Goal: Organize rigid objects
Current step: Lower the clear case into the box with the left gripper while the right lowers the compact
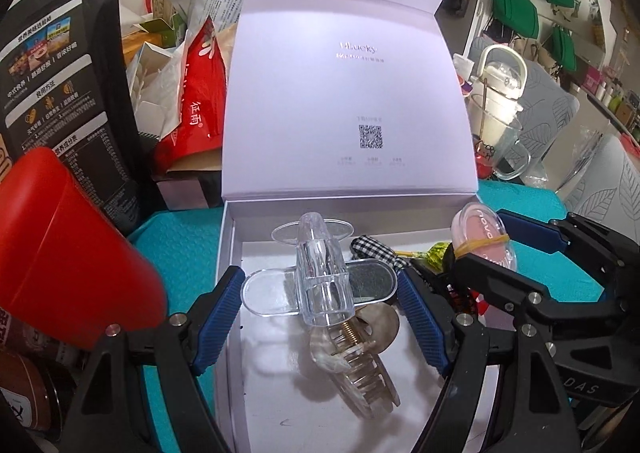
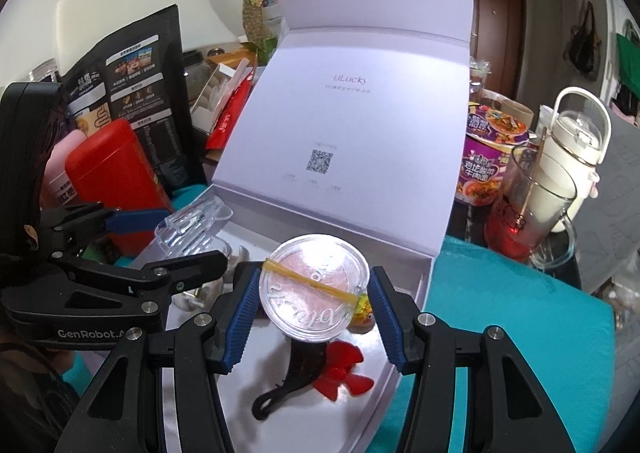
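A white gift box (image 1: 230,237) lies on the teal mat with its lid standing open. My left gripper (image 1: 320,289) hovers over the box, shut on a clear plastic plane-shaped piece (image 1: 324,277) that spans its blue pads. Below it in the box lie a clear hair claw (image 1: 356,369) and a gingham bow (image 1: 370,249). My right gripper (image 2: 314,293) is shut on a round clear blush compact (image 2: 314,285) with a yellow rubber band around it, above the box's right side. Beneath it lie a black hair clip (image 2: 296,373) and a red fan-shaped clip (image 2: 344,373).
A red canister (image 1: 68,253) and a black pouch (image 1: 64,93) stand left of the box. A glass mug (image 2: 536,205), a white jug (image 2: 576,149) and a purple noodle cup (image 2: 492,157) stand to the right. Bags and papers pile up behind the lid.
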### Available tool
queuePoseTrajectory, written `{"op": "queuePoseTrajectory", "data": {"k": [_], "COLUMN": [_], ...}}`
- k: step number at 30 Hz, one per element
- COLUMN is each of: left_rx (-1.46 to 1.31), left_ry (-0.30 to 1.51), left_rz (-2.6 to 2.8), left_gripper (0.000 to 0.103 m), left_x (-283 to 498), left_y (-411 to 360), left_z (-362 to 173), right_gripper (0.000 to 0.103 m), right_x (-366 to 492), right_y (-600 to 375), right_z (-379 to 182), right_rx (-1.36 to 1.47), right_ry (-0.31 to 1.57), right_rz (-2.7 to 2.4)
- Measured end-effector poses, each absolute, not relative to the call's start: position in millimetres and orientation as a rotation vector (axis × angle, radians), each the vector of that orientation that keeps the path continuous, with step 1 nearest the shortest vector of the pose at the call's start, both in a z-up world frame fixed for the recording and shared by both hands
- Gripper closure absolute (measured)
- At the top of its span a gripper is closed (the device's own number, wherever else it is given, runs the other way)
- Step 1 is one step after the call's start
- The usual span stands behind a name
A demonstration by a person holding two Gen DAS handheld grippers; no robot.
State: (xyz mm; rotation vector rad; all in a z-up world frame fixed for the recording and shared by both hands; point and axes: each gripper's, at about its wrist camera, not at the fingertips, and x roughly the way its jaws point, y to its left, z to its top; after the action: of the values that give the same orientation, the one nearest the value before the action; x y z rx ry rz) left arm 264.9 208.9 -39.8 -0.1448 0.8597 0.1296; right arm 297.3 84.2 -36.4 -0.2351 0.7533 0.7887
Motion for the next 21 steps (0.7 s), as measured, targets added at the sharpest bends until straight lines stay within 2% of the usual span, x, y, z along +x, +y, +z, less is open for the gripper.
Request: {"op": "queuePoseTrajectory", "data": {"k": [21], "left_rx": [-0.151], "left_ry": [0.92], "left_rz": [0.134], "left_gripper": [0.025], "left_x": [276], "left_y": [211], "left_z": [-61], "right_gripper": [0.049], "right_x": [311], "right_y": [90], "right_z": [-66], "right_rx": [-0.261], "right_ry": [0.846], "right_rz": [0.774]}}
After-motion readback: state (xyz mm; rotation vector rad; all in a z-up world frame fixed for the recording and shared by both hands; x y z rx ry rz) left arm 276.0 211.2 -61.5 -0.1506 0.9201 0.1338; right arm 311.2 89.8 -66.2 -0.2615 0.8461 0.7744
